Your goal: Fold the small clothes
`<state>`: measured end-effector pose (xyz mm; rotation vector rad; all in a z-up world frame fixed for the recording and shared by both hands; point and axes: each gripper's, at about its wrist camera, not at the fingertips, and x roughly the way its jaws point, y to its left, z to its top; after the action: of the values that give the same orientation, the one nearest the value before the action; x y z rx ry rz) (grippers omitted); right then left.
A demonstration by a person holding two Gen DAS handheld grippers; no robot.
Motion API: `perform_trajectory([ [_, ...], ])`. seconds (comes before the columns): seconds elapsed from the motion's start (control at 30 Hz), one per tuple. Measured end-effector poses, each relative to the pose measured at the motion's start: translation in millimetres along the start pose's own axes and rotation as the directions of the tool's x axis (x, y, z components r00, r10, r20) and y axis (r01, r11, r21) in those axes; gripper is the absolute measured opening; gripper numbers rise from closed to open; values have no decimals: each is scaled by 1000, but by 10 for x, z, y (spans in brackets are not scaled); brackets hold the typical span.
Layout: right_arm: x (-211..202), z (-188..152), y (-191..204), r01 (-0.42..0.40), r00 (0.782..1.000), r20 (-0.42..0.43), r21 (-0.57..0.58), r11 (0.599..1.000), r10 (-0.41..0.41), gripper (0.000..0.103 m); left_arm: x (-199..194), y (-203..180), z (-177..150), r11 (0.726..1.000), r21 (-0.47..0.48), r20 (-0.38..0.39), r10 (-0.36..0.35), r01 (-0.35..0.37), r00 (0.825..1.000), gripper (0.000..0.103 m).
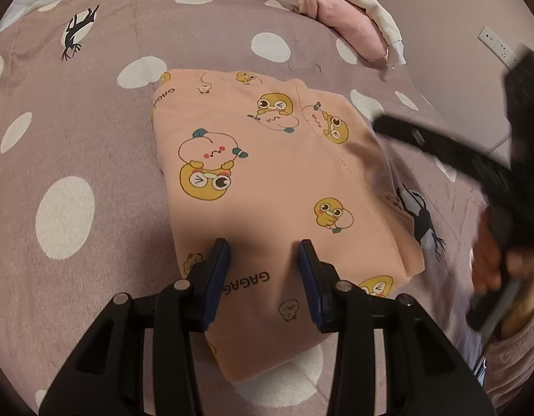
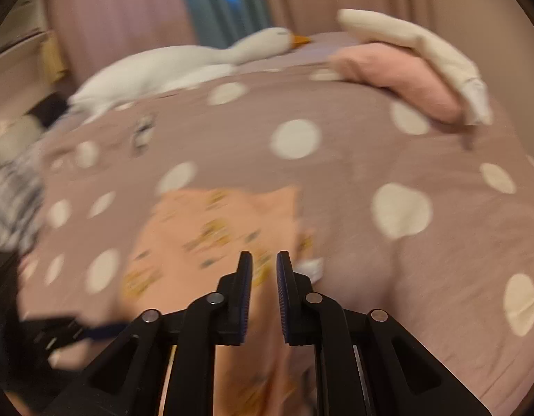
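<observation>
A peach garment [image 1: 267, 159] printed with yellow ducks lies folded into a rough rectangle on the bed. My left gripper [image 1: 263, 253] hovers over its near end, open, with the cloth lying flat below the blue pads and not pinched. In the right wrist view the same garment [image 2: 214, 235] is blurred. My right gripper [image 2: 264, 260] stands above its right edge, its jaws a narrow gap apart with nothing between them. From the left wrist view the right gripper [image 1: 388, 126] shows as a blurred black shape at the garment's right side, held by a hand [image 1: 492, 263].
The mauve bedspread [image 1: 93, 121] with white dots covers the whole bed. A pile of pink and cream clothes [image 1: 353, 24] lies at the far right [image 2: 405, 69]. A white plush goose [image 2: 183, 66] lies along the far edge. Grey plaid fabric [image 2: 13, 201] sits at the left.
</observation>
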<state>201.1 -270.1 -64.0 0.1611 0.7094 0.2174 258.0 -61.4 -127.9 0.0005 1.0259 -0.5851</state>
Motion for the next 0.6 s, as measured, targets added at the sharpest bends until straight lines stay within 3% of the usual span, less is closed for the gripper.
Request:
perform_trajectory([
  [0.1,-134,-217,201,-46,999,-11,-93,995,46,13,-35,-10,42,1000,-1,23,14,-14,1000,40],
  [0.23,-151,-476,336,-101,994,-62,-120,988,94,13,-23,-46,158,999,-5,49,42,-42,998,40],
  [0.4,0,-668,320,-75,992,-115,-118,990,61,13,92,-69,317,996,3,62,89,-89,994,40],
  [0.6,37,-725,303,-78,991,-120,-104,992,65,13,252,-38,438,993,13,48,117,-118,992,40],
])
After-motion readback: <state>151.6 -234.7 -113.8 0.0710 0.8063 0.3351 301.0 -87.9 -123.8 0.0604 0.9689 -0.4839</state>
